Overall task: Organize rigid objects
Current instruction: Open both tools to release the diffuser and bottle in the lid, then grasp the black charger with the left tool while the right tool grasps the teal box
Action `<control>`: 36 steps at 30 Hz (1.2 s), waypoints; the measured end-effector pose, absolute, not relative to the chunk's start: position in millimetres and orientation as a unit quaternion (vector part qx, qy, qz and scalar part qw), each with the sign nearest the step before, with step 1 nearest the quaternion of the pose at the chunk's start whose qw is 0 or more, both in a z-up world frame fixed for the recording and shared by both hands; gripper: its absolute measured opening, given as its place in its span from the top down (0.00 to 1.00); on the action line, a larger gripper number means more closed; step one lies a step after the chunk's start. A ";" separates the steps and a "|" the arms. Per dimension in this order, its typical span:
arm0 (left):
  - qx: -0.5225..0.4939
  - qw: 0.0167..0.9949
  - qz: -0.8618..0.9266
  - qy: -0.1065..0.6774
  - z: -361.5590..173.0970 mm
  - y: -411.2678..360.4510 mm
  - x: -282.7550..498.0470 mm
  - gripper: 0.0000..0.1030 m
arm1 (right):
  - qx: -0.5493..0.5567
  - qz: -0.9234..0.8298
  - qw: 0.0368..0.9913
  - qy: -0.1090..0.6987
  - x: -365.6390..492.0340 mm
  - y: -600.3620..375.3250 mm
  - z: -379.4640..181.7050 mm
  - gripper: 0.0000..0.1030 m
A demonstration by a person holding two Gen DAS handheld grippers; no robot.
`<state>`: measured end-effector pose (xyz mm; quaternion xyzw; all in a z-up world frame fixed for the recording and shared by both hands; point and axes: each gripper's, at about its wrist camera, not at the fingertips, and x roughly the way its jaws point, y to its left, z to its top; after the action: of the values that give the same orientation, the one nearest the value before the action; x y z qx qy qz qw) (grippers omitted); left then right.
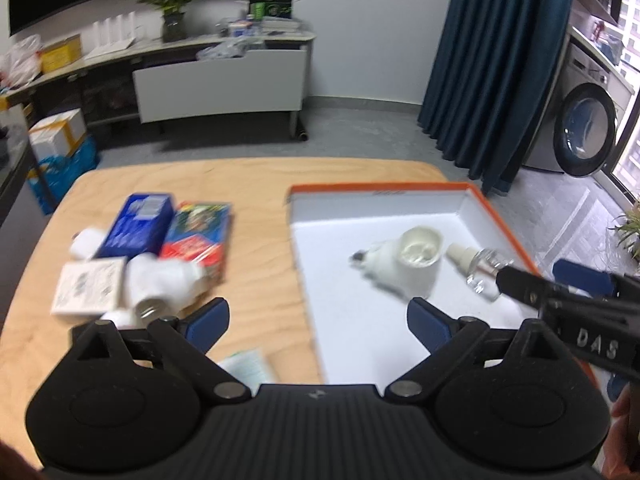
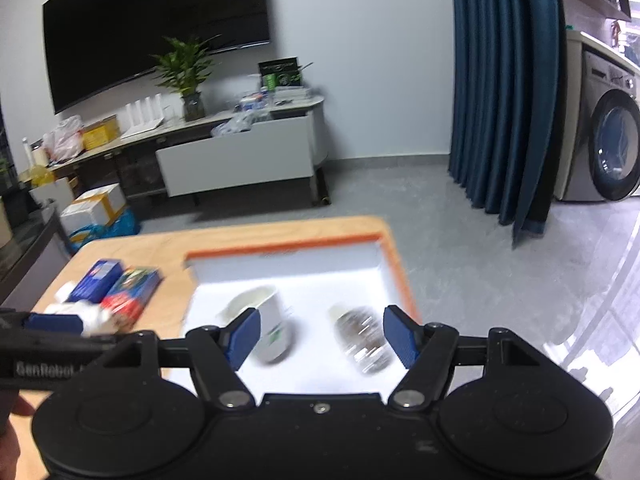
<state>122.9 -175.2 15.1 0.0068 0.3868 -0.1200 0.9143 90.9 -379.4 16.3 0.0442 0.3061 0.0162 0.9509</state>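
Where motion blurs, clear bottle (image 2: 363,340) indistinct

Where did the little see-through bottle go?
The clear bottle lies on its side inside the orange-rimmed tray, near its right wall, just right of the white cup in the left wrist view.

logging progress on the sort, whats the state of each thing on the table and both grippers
left gripper: jaws open, empty
right gripper: jaws open, empty
tray: on the table, holds the cup and bottle
white cup: on its side in the tray
clear bottle: lying flat in the tray
blue box: flat on the table, outside the tray
red box: flat beside the blue box
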 end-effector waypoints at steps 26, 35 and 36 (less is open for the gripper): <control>-0.064 0.903 0.015 0.424 -39.8 26.1 111.9 0.05 | -0.034 0.160 0.914 0.372 39.4 -225.0 -27.5 0.22; -0.051 0.906 -0.002 0.420 -48.4 3.1 138.2 0.05 | -0.022 0.169 0.912 0.373 45.5 -227.3 -32.0 0.22; -0.046 0.906 -0.003 0.420 -49.5 1.1 140.8 0.06 | -0.021 0.170 0.912 0.372 45.7 -228.0 -32.0 0.22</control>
<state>140.8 1.1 -49.5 -0.0465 0.4197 -0.0032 0.9065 45.7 -228.0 -32.0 -0.0205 0.3716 0.1700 0.9124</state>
